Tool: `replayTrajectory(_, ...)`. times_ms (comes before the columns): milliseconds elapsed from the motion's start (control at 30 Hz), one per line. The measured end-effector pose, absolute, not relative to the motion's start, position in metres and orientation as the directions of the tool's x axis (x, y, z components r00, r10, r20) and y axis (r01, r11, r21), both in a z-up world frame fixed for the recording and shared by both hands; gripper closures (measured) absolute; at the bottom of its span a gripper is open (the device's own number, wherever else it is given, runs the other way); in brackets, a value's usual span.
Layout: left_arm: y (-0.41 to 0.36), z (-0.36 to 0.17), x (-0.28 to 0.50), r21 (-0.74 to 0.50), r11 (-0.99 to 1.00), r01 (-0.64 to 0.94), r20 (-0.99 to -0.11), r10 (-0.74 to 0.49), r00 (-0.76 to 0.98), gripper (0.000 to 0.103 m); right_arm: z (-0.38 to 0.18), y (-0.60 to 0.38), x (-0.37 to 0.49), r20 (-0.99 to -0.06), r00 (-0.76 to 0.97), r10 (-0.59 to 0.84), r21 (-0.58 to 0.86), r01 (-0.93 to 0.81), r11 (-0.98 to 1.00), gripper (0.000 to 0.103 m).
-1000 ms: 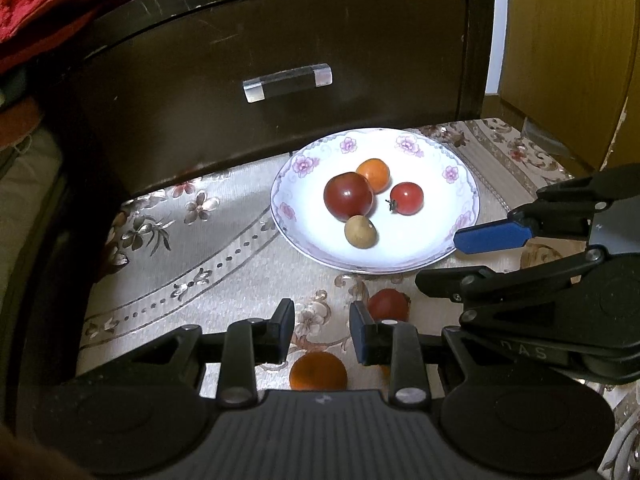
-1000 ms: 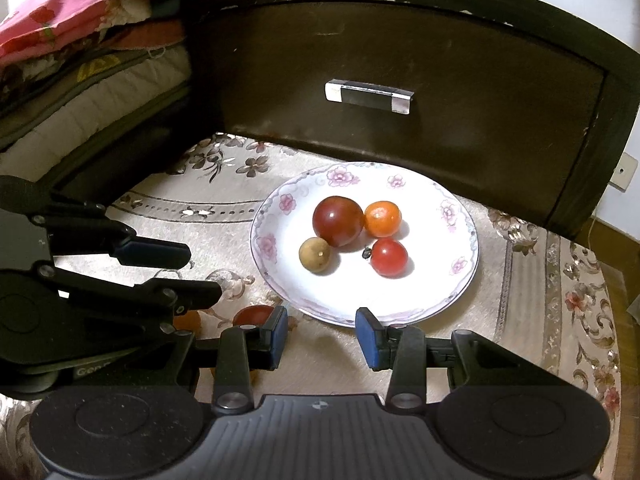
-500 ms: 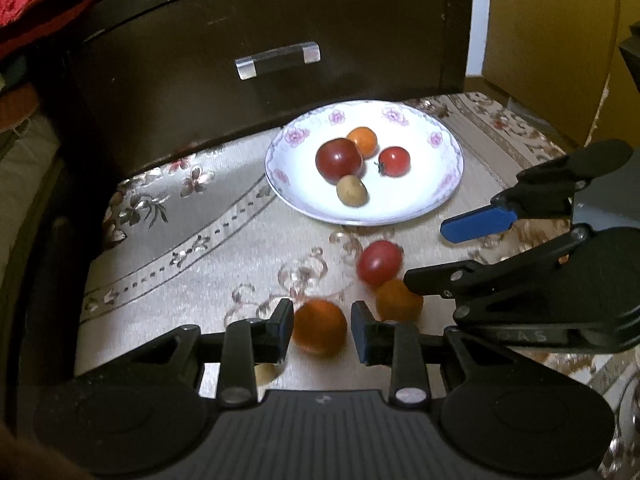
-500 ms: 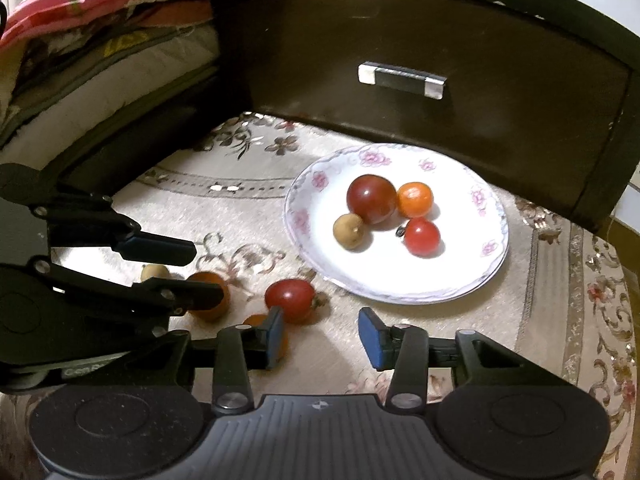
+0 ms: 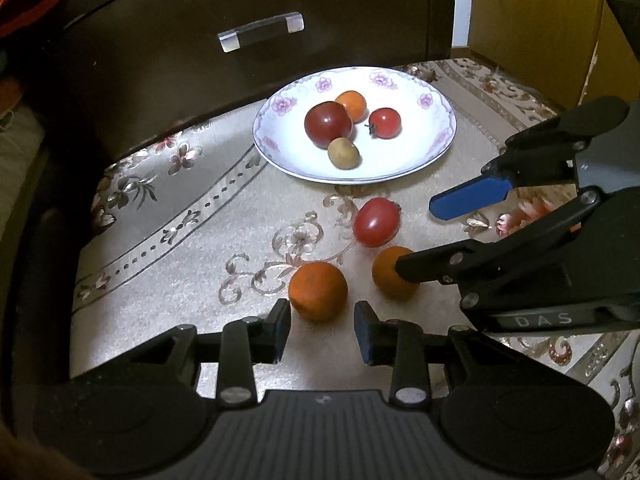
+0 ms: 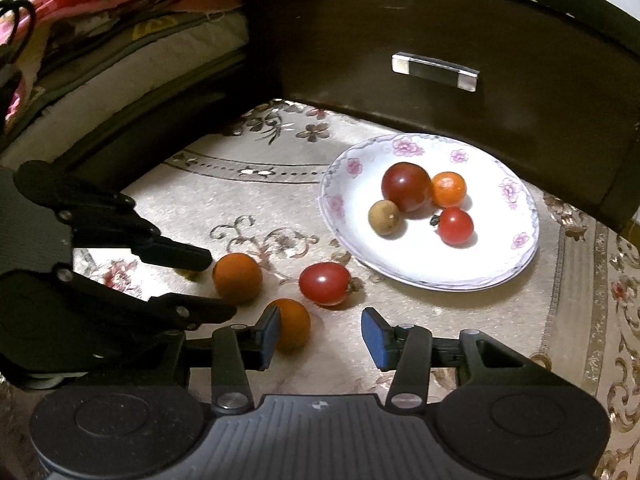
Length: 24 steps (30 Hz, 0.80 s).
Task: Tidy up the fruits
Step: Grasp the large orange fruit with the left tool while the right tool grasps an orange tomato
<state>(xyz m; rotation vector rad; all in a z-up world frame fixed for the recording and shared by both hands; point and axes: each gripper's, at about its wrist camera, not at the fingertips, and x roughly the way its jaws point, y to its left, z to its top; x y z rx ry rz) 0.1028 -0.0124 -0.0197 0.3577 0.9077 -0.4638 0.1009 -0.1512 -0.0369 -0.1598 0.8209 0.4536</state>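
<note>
A white floral plate (image 5: 404, 156) (image 6: 440, 258) holds a dark red tomato (image 5: 328, 124), a small orange (image 5: 352, 105), a red cherry tomato (image 5: 385, 122) and a brownish fruit (image 5: 343, 153). Loose on the cloth lie a red tomato (image 5: 376, 222) (image 6: 325, 283), an orange (image 5: 318, 291) (image 6: 237, 278) and a smaller orange (image 5: 390, 280) (image 6: 294, 328). My left gripper (image 5: 322, 330) (image 6: 208, 284) is opening; the orange sits just ahead of its tips, unpressed. My right gripper (image 6: 320, 336) (image 5: 444, 236) stands open, the smaller orange beside its left pad.
A dark wooden drawer front (image 5: 240, 60) with a clear handle (image 5: 260, 32) (image 6: 436, 70) rises right behind the plate. Folded bedding (image 6: 100, 40) is stacked at the left. The embroidered cloth (image 5: 180, 220) covers the surface; a wooden panel (image 5: 532, 20) stands at far right.
Both views have drawn back from the plate, bringing the loose fruit into sight. The orange that sat between the left jaws now lies just ahead of them. Both pairs of jaws stand wider.
</note>
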Motion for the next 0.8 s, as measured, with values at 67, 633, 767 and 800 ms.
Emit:
replayTrajectory(67,-0.011,-0.020,0.103,0.099,0.846,0.524,-0.817,-0.232,0.528,0.062,-0.036,-0.150,0.101,-0.737,0.587,0.333,0.038,-0.456,0.889,0.060)
replayTrajectory(633,0.000,-0.025,0.104,0.098,0.837,0.539,-0.846,-0.216,0.488,0.062,-0.044,-0.140,0.108,-0.761,0.510,0.401,0.113,-0.504,0.856,0.061)
replayTrajectory(767,0.002,-0.025,0.105,0.094,0.833,0.546,-0.851,-0.217,0.477,0.062,-0.048,-0.135,0.111,-0.768,0.495,0.406,0.119,-0.513,0.850,0.061)
replayTrajectory(800,0.002,-0.025,0.105,0.093,0.832,0.547,-0.853,-0.217,0.475,0.062,-0.050,-0.134,0.112,-0.770,0.490,0.410,0.125,-0.514,0.849,0.062)
